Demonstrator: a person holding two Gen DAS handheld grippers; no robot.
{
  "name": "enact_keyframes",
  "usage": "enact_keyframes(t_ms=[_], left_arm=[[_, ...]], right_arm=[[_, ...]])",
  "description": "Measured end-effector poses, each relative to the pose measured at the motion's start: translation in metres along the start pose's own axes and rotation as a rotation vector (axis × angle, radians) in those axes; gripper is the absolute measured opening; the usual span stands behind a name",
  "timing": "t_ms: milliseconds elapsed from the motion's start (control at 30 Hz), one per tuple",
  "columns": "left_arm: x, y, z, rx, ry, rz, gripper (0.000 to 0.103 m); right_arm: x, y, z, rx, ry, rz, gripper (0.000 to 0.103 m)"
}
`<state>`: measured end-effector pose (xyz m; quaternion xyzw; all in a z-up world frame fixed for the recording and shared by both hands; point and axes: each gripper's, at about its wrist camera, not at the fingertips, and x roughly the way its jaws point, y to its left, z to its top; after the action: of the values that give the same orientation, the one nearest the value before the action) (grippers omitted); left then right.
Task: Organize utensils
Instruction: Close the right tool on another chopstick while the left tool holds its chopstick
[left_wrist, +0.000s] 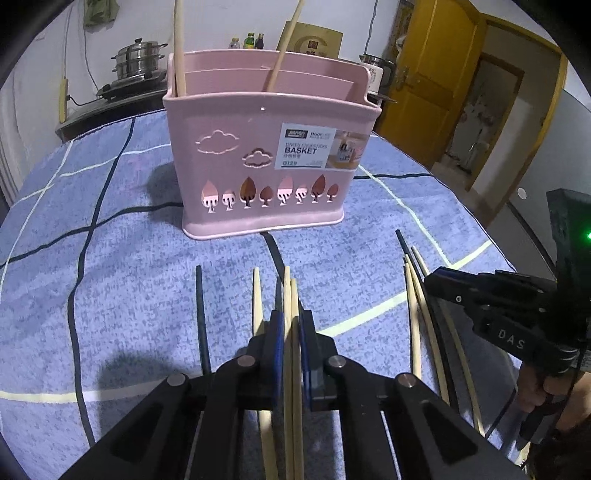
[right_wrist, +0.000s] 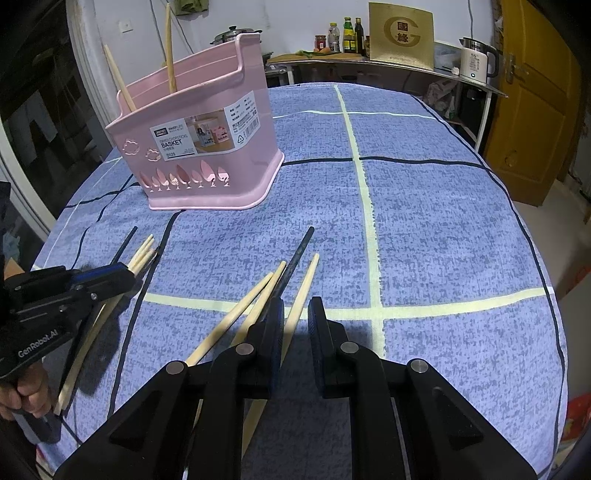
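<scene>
Clamped in the left gripper (left_wrist: 291, 325), two pale wooden chopsticks (left_wrist: 290, 295) could be splayed by uneven pressure; the right gripper (right_wrist: 295, 317) is held slack, empty.

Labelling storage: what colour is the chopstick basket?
Pink basket, clearest in the left wrist view.

A home kitchen or dining room. A stacked steel steamer pot (left_wrist: 138, 59) is sitting on a cooktop at the back wall, and bottles of oil and sauce (right_wrist: 347, 35) are standing on a side shelf (right_wrist: 388, 64) beside a white electric kettle (right_wrist: 476, 59). A yellow wooden door (right_wrist: 532, 96) is standing open at the right. A blue checked cloth (right_wrist: 424, 221) is covering the counter, and what is probably laundry is hanging by the dark window on the left.
</scene>
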<state>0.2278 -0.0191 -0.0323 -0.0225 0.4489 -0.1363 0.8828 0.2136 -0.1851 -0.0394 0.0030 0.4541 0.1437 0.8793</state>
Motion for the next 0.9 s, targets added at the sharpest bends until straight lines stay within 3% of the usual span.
enact_keyframes(t_ms=[133, 233, 433, 633, 900], left_arm=[[0.000, 0.005, 0.000, -0.017, -0.003, 0.000, 0.008], [0.002, 0.008, -0.001, -0.039, 0.028, -0.064, 0.009], [0.009, 0.008, -0.001, -0.050, 0.044, -0.046, 0.009], [0.010, 0.012, 0.001, -0.079, 0.053, -0.088, 0.011], [0.014, 0.011, 0.003, -0.058, 0.040, -0.043, 0.013]], right_arm=[[0.000, -0.001, 0.000, 0.000, 0.000, 0.002, 0.014], [0.001, 0.000, 0.000, -0.004, 0.000, -0.004, 0.014], [0.001, -0.001, 0.001, -0.005, 0.000, -0.002, 0.014], [0.001, -0.001, 0.001, -0.009, 0.000, -0.003, 0.014], [0.001, -0.002, 0.001, -0.006, 0.000, 0.003, 0.014]])
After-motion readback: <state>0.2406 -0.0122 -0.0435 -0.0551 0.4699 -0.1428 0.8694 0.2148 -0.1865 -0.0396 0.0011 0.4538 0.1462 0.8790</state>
